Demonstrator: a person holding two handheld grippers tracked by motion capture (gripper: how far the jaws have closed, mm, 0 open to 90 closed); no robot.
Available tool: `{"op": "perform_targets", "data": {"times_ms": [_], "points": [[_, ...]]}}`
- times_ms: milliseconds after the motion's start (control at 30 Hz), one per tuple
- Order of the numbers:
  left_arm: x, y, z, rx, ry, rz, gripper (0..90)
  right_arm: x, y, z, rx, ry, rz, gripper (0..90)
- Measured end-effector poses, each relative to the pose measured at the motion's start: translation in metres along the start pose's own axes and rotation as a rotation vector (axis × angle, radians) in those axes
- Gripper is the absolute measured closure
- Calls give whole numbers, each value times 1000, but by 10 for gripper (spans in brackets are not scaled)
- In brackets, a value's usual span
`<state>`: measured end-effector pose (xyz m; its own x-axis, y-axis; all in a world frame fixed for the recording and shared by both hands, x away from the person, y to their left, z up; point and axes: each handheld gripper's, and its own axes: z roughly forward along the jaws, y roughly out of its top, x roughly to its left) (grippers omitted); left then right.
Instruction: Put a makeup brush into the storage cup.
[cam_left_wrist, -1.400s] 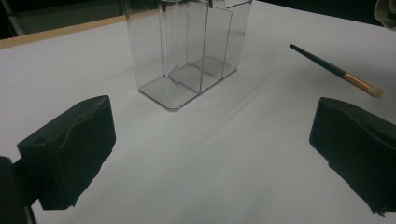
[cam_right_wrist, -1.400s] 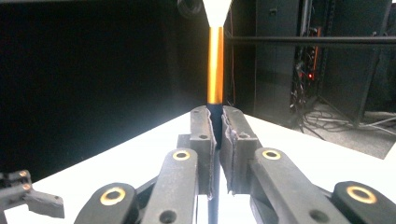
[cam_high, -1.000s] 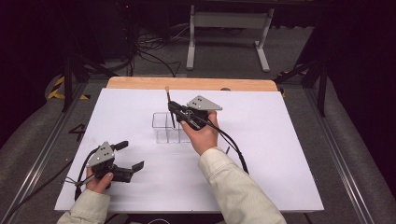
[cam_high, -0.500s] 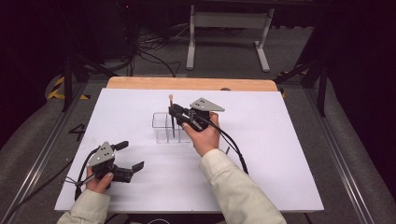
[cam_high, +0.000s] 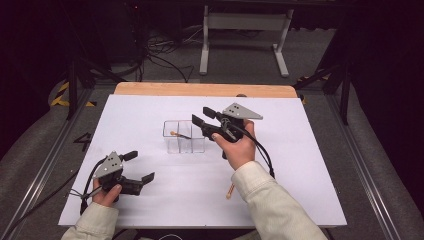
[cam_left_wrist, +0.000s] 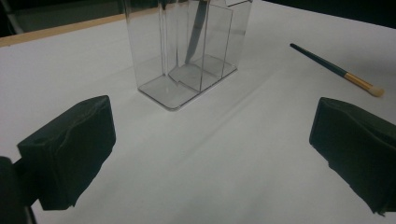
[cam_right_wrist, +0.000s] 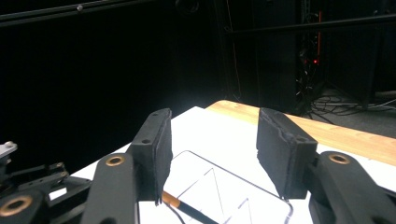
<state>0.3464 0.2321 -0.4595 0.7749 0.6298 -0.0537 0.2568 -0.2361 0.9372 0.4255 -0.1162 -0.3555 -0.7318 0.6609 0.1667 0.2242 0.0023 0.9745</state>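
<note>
Leaning in the clear holder (cam_high: 183, 136) is a brush (cam_high: 178, 134); right gripper (cam_high: 203, 117) fingers, just opening, are holding nothing; left gripper (cam_high: 139, 166) fingers are gaping wide, empty.

The clear holder (cam_left_wrist: 187, 51) is cut off at the top edge in the left gripper view. A brush (cam_high: 230, 191) on the desk lies partly hidden under the right sleeve.

Showing as clear glossy plastic, smooth-walled, the organizer (cam_high: 183, 136); looking matt, white and paper-smooth, the counter (cam_high: 310, 165) sheet, with bare wood along its far edge; appearing dull black and rubbery, faintly rough, the fingers (cam_left_wrist: 74, 149); carrying a dark glossy handle, the brush (cam_left_wrist: 334, 70).
</note>
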Motion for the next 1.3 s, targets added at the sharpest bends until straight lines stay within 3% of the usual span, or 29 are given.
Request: {"op": "perform_targets", "data": {"times_ms": [333,867,1300], "points": [[0,0,1,-1,-1,-6,10,-3,15,-40,-22,9,-12,379],[0,1,1,5,-3,-2,10,-9,25,-74,-7,15,-29,321],[0,0,0,13,-4,6,10,-18,30,-83,174,12,-137,290]]}}
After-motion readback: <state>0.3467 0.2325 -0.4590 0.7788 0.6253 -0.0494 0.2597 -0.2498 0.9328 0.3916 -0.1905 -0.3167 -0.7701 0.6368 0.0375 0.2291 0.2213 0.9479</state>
